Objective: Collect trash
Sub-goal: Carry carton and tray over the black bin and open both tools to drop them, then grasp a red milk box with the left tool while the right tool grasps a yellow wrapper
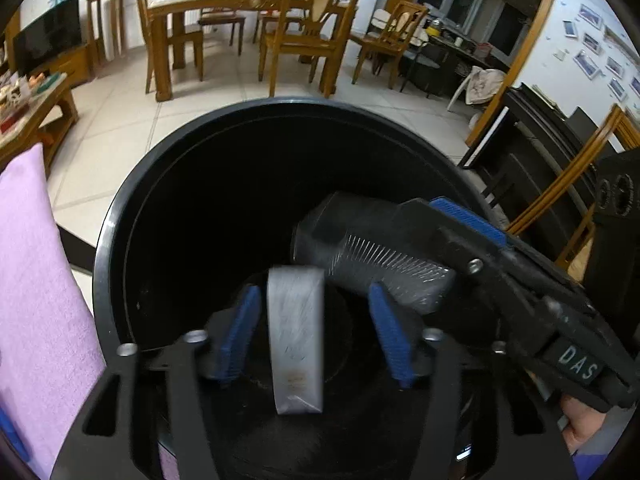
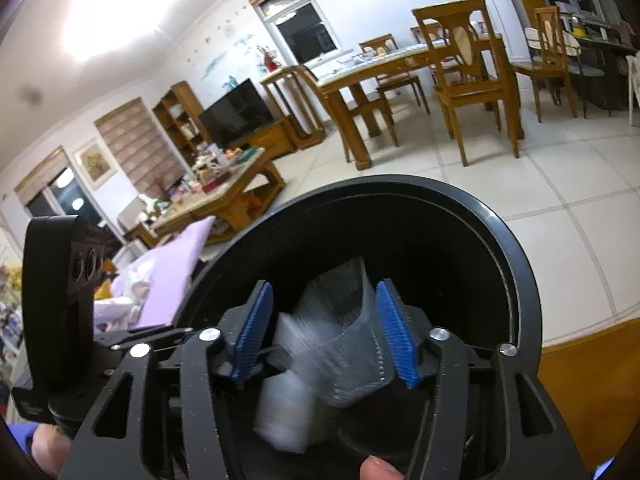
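Now both tools hang over the mouth of the black bin (image 1: 120, 216), each with a grey scrap between its pads.

Seen from the left wrist, the left tool (image 1: 316, 332) points down into the bin with its blue pads apart, and a pale grey strip (image 1: 296, 336) (blurred) lies between them without touching either. Entering from the right at a slant, the right tool (image 1: 400, 236) reaches over the rim, with a grey ribbed wrapper (image 1: 360, 240) at its tip. From the right wrist, the right tool (image 2: 326, 328) also aims into the bin (image 2: 516, 248), pads spread; the wrapper (image 2: 348, 344) rests against the right-hand pad and is clear of the left one, so it is not clamped. A fingertip (image 2: 378, 468) shows at the bottom edge. Beside the bin lies a lilac cushion (image 1: 36, 280).
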